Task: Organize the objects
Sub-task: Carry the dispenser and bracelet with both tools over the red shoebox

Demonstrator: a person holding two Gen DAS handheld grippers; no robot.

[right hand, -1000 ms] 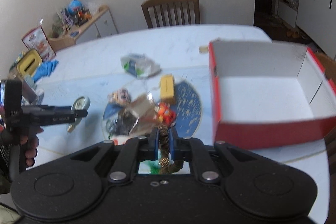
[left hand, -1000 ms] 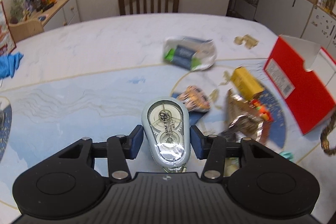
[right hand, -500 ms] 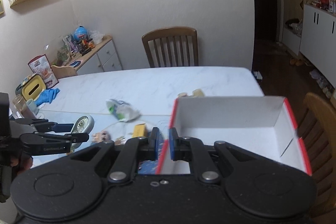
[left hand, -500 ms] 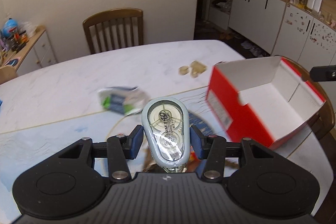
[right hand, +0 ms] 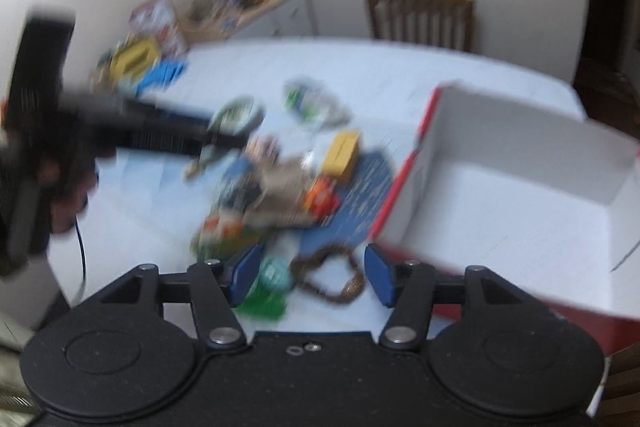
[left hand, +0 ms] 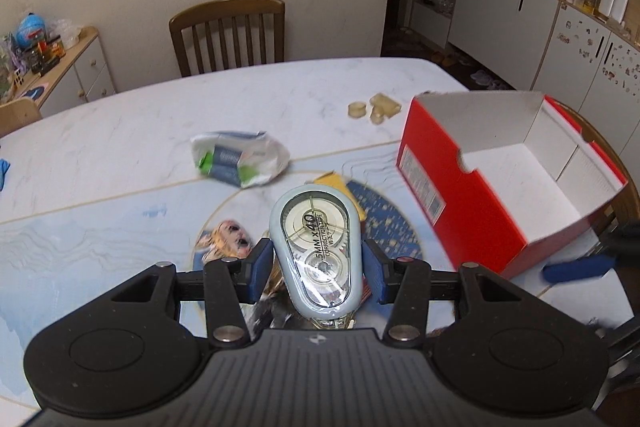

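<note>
White marble-patterned table [left hand: 120,143] with a blue round inlay is seen before a cream wall, a wooden chair [left hand: 228,35] at its far edge. Left tongs [left hand: 316,267] are clenched on a correction tape [left hand: 316,251], which is held off the table above the clutter: a pale grey-blue teardrop shell with a clear window, two reels visible inside, black lettering "5MM x 40 CORRECTION TAPE" across it, the wide end pointing away from the camera. A red box [left hand: 460,203] with a white interior is seen open at the right, its label facing the clutter; nothing can be made out inside it. Between tape and box lies a yellow block [left hand: 340,183]. A crumpled bag [left hand: 240,159] with green and blue contents lies farther back, and a printed figure card [left hand: 228,243] to the left of the tape.

Right tongs [right hand: 312,275] are seen opening, nothing pressed by the blue pads; below and between them a brown bead chain [right hand: 332,275] is seen beside a green item [right hand: 268,287], just beside the box's near corner. The right view is heavily blurred.
</note>
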